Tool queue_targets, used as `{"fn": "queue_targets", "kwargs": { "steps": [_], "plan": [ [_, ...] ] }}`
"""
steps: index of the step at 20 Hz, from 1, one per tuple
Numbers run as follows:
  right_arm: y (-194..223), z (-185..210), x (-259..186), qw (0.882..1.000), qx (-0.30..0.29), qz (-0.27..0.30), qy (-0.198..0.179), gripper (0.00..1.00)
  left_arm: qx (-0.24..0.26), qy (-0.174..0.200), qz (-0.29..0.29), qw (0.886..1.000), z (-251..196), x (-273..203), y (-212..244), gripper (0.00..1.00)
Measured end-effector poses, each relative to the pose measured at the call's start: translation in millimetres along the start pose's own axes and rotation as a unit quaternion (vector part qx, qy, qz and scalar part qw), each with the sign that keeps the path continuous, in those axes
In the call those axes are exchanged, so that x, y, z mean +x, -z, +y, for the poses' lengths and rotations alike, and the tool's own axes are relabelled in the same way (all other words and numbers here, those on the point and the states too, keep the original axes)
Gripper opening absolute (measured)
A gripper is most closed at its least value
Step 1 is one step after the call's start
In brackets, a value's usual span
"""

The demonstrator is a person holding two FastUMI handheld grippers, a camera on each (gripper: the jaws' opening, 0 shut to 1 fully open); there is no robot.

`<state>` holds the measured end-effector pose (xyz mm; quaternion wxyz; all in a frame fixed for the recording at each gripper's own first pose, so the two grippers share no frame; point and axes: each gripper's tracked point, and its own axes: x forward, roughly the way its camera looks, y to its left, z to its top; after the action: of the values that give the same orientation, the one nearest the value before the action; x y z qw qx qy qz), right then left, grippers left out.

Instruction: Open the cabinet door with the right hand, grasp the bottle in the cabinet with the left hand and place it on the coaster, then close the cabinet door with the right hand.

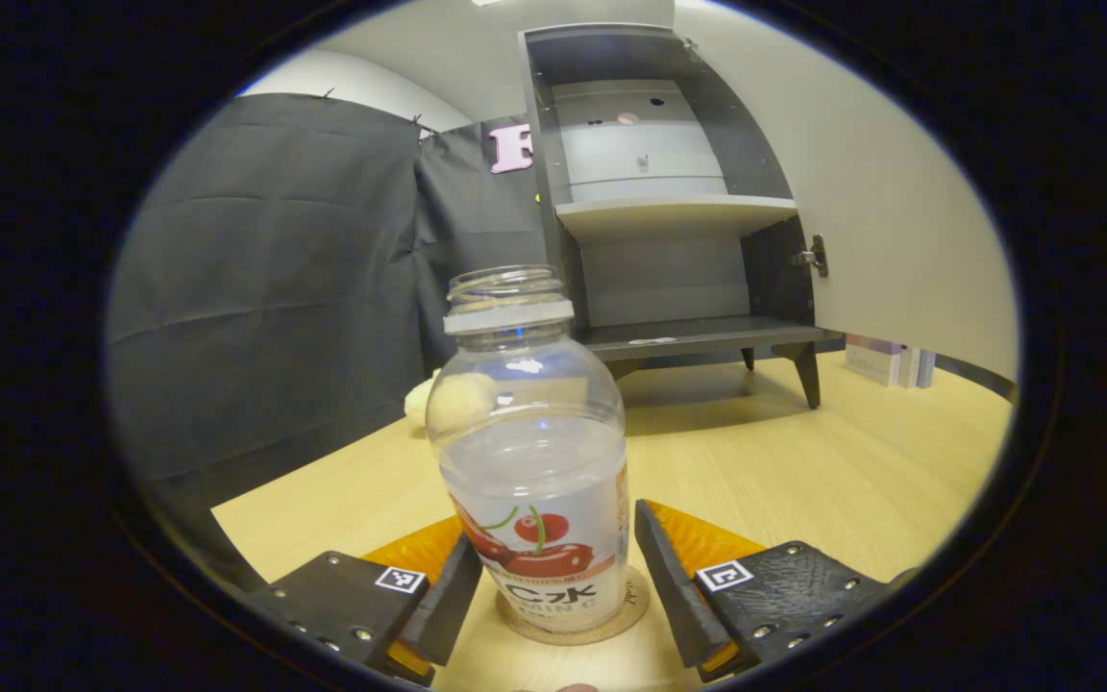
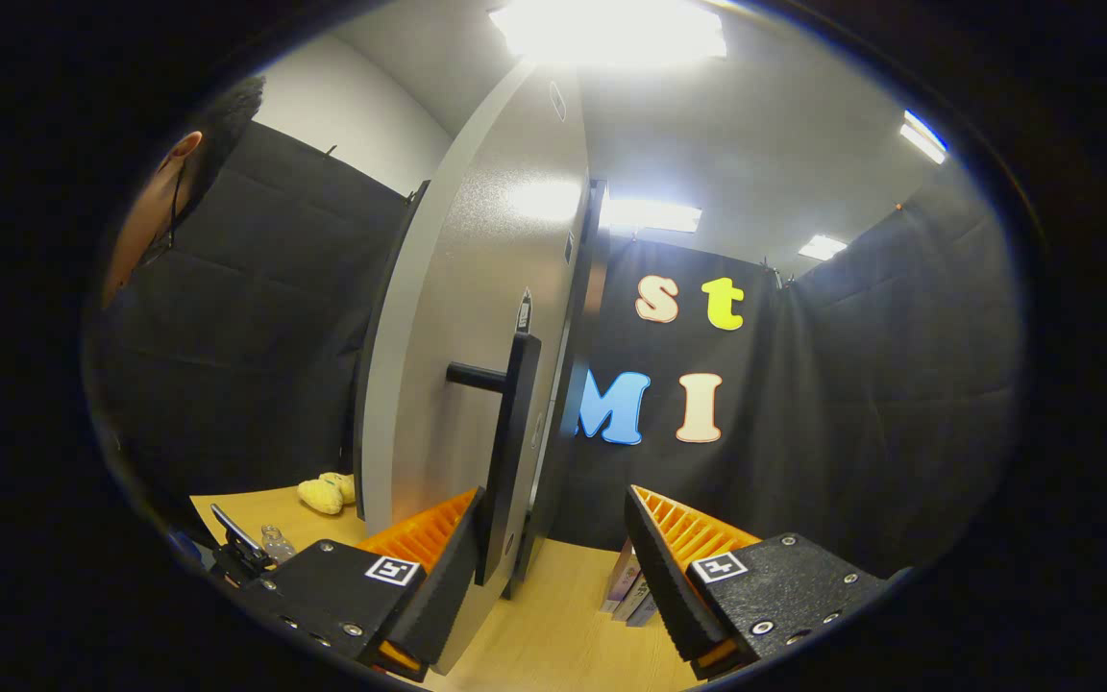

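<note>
Already we have the clear plastic bottle (image 1: 534, 452) standing capless on the round cork-like coaster (image 1: 635, 601), and our left gripper (image 1: 553, 586) sits spread wide around it, its ribbed fingers (image 1: 674, 577) apart from the label. Rightward, the smooth grey door (image 2: 477, 317) stands open, so closing is left; our right gripper (image 2: 553, 567) gapes near the dark bar handle (image 2: 507, 452), holding nothing.
</note>
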<state>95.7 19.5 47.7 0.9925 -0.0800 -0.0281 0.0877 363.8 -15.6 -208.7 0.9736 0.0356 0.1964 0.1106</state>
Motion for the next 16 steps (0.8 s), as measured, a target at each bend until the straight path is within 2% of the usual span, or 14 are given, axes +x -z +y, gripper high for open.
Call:
{"fn": "queue_targets", "kwargs": {
  "steps": [6,10,16],
  "plan": [
    [1,0,1,1.0,0.001,0.001,-0.001,0.87,-0.008,0.006,-0.001,1.0,-1,-5,-8,0.86],
    [1,-1,0,1.0,0.003,0.003,0.005,0.87,0.0,0.002,-0.013,1.0,8,-9,-31,0.86],
    [-7,-3,-5,1.0,0.005,-0.003,0.009,0.93,0.008,-0.005,-0.042,0.999,15,-24,-67,0.86]
  ]
}}
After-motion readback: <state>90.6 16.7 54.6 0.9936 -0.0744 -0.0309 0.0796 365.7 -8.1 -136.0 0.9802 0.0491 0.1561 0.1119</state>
